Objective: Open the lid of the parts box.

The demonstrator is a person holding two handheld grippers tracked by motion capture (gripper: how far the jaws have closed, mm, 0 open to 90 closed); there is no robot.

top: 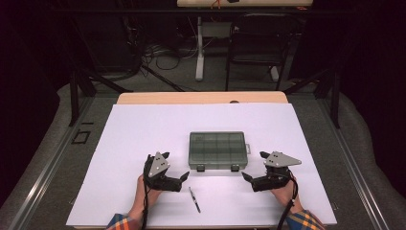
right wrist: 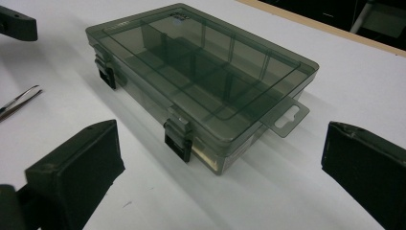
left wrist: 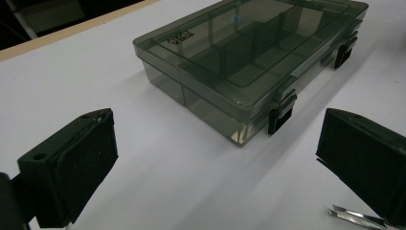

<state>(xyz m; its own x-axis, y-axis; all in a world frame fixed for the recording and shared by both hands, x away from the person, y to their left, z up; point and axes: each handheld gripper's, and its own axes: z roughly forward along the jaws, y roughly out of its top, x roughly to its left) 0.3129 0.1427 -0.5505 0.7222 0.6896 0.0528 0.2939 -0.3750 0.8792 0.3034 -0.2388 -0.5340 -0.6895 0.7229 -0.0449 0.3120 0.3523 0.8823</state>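
A smoky transparent compartment box (top: 218, 149) lies shut in the middle of the white sheet, its two black latches facing the person. In the left gripper view the box (left wrist: 253, 62) lies ahead and to the right; in the right gripper view the box (right wrist: 201, 81) lies ahead, its hang tab at the right. Metal tweezers (top: 194, 199) lie in front of the box between the hands. My left gripper (top: 175, 166) rests open to the box's left front, nothing between its jaws. On the box's right front my right gripper (top: 254, 165) stands open and holds nothing.
A white sheet (top: 143, 129) covers the wooden table (top: 201, 97). The tweezers (left wrist: 356, 218) show by the left gripper's right jaw, and the tweezers (right wrist: 19, 100) lie at the left edge of the right gripper view. A dark chair (top: 258, 43) stands beyond the table.
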